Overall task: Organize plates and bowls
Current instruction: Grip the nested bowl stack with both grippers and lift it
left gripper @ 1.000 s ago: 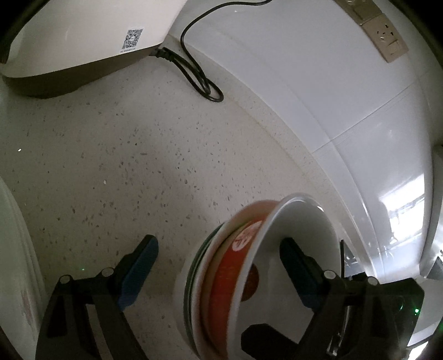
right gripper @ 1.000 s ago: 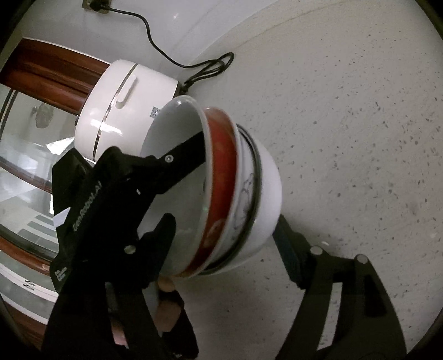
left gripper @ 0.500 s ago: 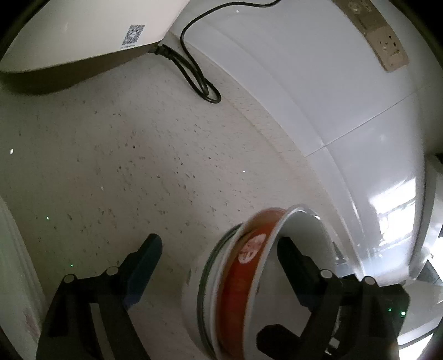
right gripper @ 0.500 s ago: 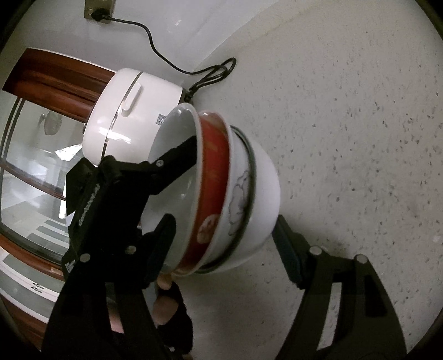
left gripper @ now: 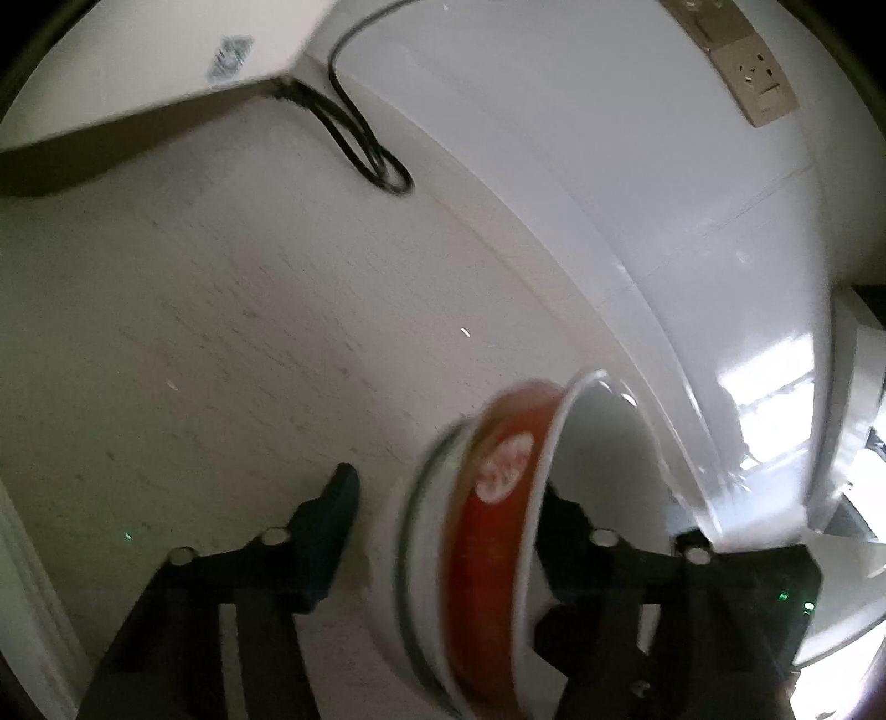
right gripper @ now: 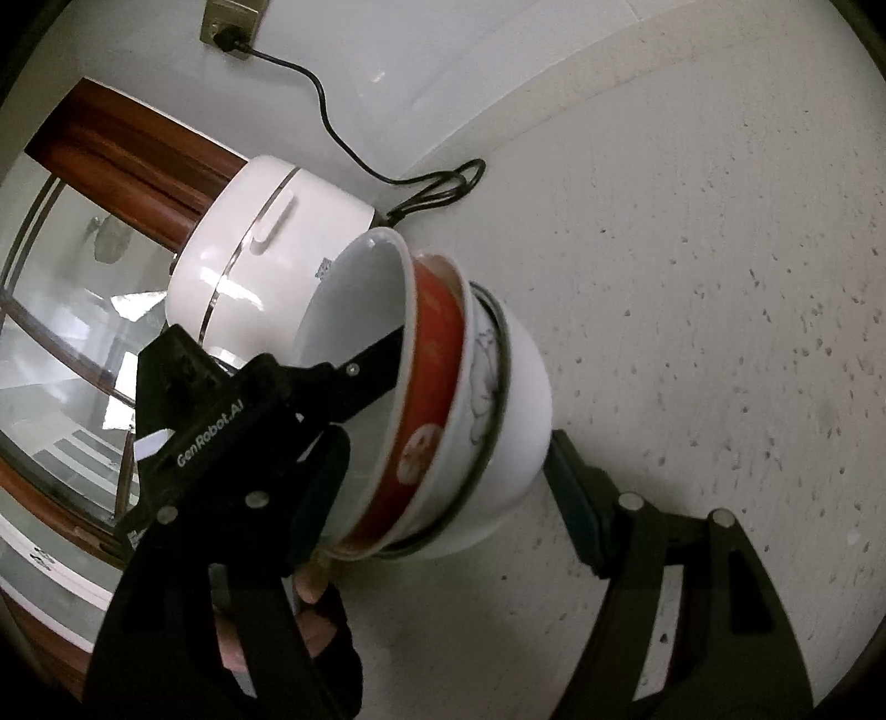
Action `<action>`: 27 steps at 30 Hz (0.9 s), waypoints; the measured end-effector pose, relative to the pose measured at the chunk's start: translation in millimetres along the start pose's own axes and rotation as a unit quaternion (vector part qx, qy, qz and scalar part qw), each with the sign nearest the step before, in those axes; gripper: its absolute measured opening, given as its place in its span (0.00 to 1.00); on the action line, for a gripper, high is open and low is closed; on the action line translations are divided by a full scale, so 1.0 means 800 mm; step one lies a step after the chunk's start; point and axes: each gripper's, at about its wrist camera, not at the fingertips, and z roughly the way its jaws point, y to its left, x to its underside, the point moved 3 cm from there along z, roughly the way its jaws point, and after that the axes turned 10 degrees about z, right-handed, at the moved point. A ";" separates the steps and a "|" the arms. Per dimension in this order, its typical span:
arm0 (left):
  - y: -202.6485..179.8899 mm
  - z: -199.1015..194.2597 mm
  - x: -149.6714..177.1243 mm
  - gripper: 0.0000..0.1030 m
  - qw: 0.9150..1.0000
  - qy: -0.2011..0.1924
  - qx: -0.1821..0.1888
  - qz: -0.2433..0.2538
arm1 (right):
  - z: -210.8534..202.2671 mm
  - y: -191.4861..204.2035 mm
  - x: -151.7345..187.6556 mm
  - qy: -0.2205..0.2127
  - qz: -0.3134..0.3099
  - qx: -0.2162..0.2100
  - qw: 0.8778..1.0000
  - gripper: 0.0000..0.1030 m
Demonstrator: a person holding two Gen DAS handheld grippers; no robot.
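Note:
A stack of several nested bowls [right gripper: 487, 387] lies tipped on its side above the speckled counter [right gripper: 720, 277]: a white outer bowl, a flower-painted one, a red one [left gripper: 493, 531] and a pale inner one. My right gripper [right gripper: 443, 471] is shut on the stack, one finger inside the inner bowl and the other against the white base. My left gripper [left gripper: 448, 493] straddles the same stack and its jaws are closing. Its right finger reaches inside the inner bowl, and its left fingertip [left gripper: 340, 498] stands a small gap off the white base.
A white rice cooker [right gripper: 266, 260] stands behind the bowls, its black cord [right gripper: 437, 188] coiled on the counter and plugged into a wall socket [right gripper: 230, 25]. A wood-framed window [right gripper: 83, 310] is at the left. A gloved hand [right gripper: 310, 592] shows below the stack.
The left gripper's jaws have narrowed around the stack, its left finger now much nearer the white base. The right gripper keeps its grip; the stack has barely shifted.

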 end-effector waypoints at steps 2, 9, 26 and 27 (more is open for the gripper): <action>-0.004 -0.005 0.004 0.53 1.000 0.002 0.000 0.009 | -0.005 0.001 0.005 -0.010 0.012 0.018 1.000 0.67; -0.037 -0.028 0.039 0.51 0.997 -0.005 -0.029 0.075 | -0.032 -0.018 0.039 -0.057 0.080 0.032 0.995 0.50; -0.044 -0.055 0.090 0.53 0.996 -0.004 -0.013 0.092 | -0.065 -0.020 0.100 -0.110 0.137 0.052 0.983 0.50; -0.045 -0.057 0.091 0.54 0.995 -0.005 -0.015 0.094 | -0.065 -0.020 0.103 -0.111 0.138 0.050 0.983 0.50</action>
